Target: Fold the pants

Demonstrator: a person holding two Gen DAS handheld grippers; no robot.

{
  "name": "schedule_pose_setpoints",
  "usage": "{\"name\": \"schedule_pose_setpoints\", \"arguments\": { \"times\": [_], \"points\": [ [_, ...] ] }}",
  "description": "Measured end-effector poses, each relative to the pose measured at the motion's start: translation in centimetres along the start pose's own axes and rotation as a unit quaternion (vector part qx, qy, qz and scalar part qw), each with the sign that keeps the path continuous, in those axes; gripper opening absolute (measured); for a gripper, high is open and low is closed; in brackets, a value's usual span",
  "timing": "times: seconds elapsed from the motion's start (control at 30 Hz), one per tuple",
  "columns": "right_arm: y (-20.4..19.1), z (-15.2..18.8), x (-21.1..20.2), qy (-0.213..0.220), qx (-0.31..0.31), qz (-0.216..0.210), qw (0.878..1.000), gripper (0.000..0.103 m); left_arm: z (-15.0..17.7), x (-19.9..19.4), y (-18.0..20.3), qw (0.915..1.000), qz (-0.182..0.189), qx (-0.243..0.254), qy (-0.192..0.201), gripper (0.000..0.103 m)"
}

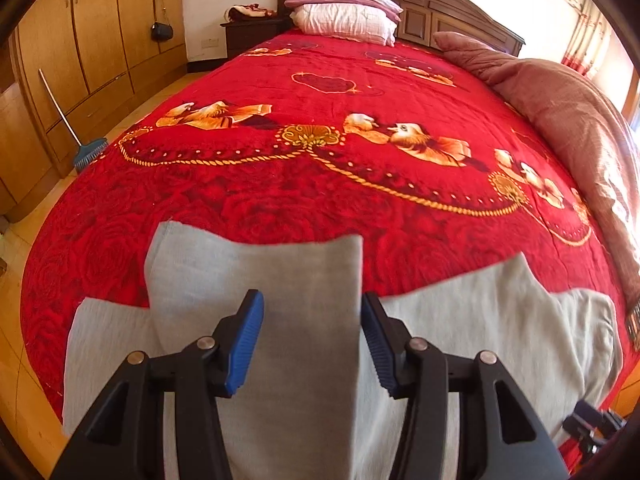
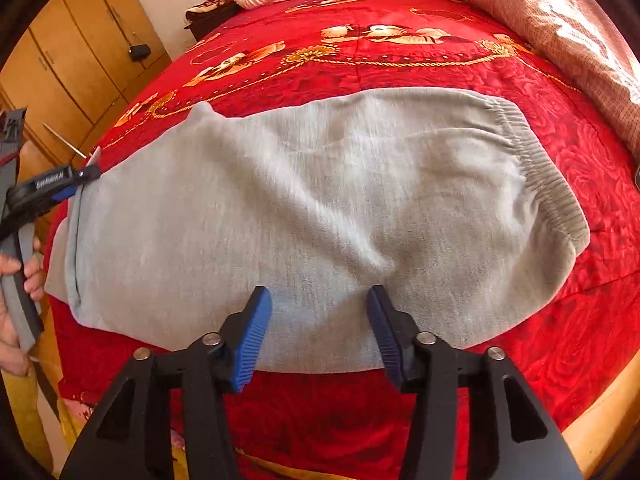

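Grey sweatpants lie folded lengthwise on the red bed cover, with the elastic waistband at the right. In the left wrist view the leg end is lifted and doubled back over the pants. My left gripper has its jaws wide apart around this raised leg fabric; it also shows at the left edge of the right wrist view, at the leg end. My right gripper is open and empty, just above the near edge of the pants' middle.
The red patterned bed cover covers the bed. Pillows are stacked at the headboard. A pink quilt lies along the right side. Wooden wardrobes and a broom stand at the left.
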State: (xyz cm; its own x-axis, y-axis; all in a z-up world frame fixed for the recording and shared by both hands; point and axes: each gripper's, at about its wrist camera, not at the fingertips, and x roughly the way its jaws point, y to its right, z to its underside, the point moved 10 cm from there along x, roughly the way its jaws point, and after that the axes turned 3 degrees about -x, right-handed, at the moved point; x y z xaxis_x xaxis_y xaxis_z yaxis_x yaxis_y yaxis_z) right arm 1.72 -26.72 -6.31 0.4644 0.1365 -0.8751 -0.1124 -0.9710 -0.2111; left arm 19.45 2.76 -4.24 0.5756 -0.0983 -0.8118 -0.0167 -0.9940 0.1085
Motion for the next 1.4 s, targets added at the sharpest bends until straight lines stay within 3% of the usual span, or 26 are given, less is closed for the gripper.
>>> {"name": "schedule_pose_setpoints", "arguments": {
  "times": [0.03,0.07,0.2,0.43,0.57,0.7,0.93,1.1,1.2,1.4],
  "points": [
    [-0.2,0.0,0.1,0.001,-0.007,0.005,1.0,0.055,-0.1,0.1,-0.1,0.9999,0.009,-0.009,-0.001,0.041],
    [-0.3,0.0,0.1,0.001,-0.015,0.01,1.0,0.056,-0.1,0.1,-0.1,0.9997,0.017,-0.015,-0.003,0.021],
    [-0.9,0.1,0.3,0.002,-0.037,0.026,0.999,0.06,-0.2,-1.4,-1.1,0.9988,0.034,-0.033,0.012,0.006],
    [-0.9,0.1,0.4,0.003,-0.037,0.03,0.999,0.062,0.4,-6.6,-5.2,0.997,0.019,-0.042,0.062,0.003],
    [-1.0,0.1,0.5,0.001,-0.04,0.034,0.999,0.062,2.0,-8.1,-9.3,0.9958,-0.006,-0.059,0.069,0.003],
    [-1.1,0.1,0.6,-0.001,-0.043,0.038,0.998,0.065,4.4,-7.9,-12.9,0.9952,-0.033,-0.069,0.061,0.003],
    [-1.4,0.2,0.9,-0.007,-0.055,0.052,0.997,0.07,8.5,-6.3,-17.4,0.9912,-0.044,-0.123,0.021,0.003],
    [-1.6,0.3,1.0,-0.008,-0.059,0.058,0.997,0.071,10.9,-5.3,-19.1,0.9903,-0.065,-0.123,0.002,0.003],
    [-1.6,0.3,1.1,-0.008,-0.062,0.06,0.996,0.072,11.9,-5.0,-19.2,0.9903,-0.059,-0.125,-0.009,0.003],
    [-1.7,0.3,1.2,-0.005,-0.064,0.061,0.996,0.076,11.1,-6.7,-19.2,0.9922,-0.048,-0.115,0.001,0.005]
  ]
}}
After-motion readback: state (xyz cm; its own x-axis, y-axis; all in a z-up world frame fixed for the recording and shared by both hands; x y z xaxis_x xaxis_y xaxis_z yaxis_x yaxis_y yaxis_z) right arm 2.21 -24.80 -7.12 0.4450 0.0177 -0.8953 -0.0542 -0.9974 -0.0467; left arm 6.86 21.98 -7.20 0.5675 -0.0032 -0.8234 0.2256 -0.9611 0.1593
